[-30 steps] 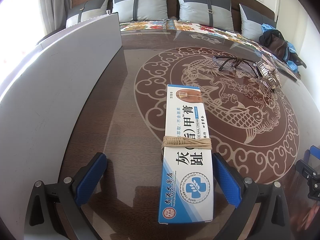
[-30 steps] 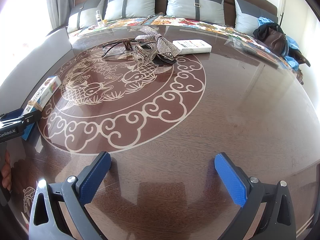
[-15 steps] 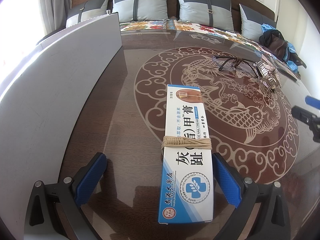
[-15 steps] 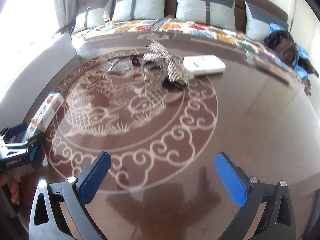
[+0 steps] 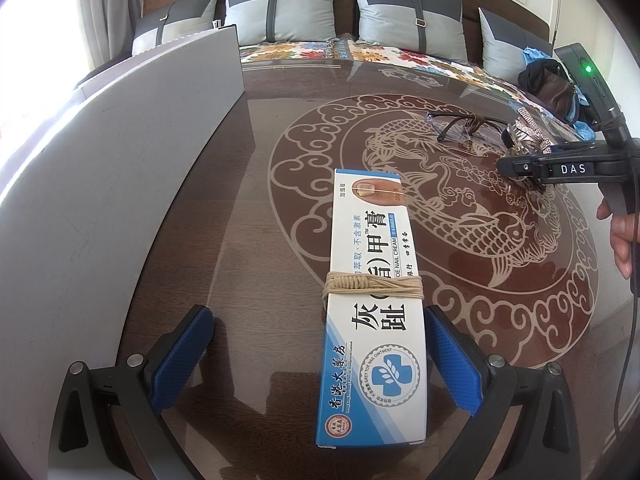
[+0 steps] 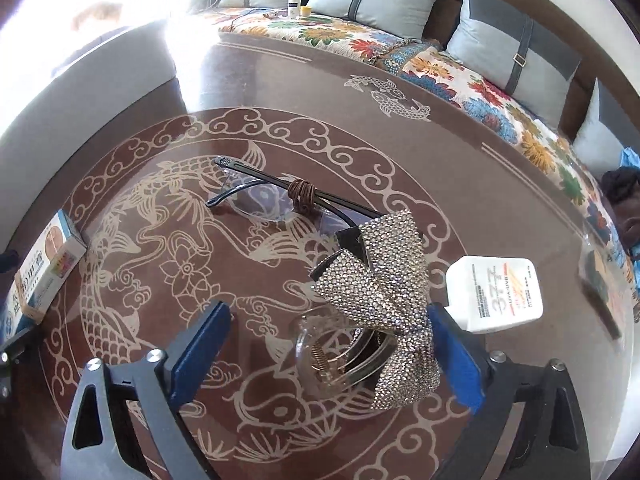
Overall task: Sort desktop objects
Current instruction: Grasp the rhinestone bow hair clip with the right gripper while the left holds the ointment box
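Rhinestone bow clip slants between closing right tongs.

The left gripper is held tilted down over the ointment box, its jaws spread wide with the box between them, untouched on the left side. The right gripper is seen well beyond the box, angled downward, its jaws closing around a hair clip. A hand is glimpsed behind it.
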Demonstrator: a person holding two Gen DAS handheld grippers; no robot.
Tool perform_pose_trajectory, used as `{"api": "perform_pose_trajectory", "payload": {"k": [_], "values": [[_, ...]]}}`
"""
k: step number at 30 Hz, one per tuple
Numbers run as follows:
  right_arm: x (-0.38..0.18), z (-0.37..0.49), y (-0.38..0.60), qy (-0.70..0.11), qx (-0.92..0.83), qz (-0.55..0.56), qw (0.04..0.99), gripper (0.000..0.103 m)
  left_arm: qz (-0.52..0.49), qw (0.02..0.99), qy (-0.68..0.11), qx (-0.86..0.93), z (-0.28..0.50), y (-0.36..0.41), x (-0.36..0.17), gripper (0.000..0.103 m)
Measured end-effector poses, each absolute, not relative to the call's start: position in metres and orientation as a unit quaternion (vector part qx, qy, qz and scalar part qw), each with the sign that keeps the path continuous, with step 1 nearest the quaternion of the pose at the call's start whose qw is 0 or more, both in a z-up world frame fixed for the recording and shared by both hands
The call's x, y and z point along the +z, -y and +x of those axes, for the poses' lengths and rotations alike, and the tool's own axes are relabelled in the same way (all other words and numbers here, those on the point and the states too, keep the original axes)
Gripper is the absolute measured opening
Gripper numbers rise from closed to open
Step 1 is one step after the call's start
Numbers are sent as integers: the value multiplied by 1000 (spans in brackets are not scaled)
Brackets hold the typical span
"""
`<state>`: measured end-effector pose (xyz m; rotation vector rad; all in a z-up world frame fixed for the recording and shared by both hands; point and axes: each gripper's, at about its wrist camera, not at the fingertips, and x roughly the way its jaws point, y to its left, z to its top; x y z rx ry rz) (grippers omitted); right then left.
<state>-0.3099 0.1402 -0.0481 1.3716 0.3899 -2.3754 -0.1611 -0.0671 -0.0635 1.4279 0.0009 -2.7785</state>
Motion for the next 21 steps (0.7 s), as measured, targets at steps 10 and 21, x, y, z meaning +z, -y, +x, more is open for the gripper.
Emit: {"api": "perform_pose_trajectory", "payload": {"k": [10,21], "values": [[-51,-247,-143,-63,-848,481,215,53,457,9,0,-889,-161,67,-64,103],[-49,-138,-210,124,-853,467,198,53,457,9,0,-889,-161,67,-64,103]]}}
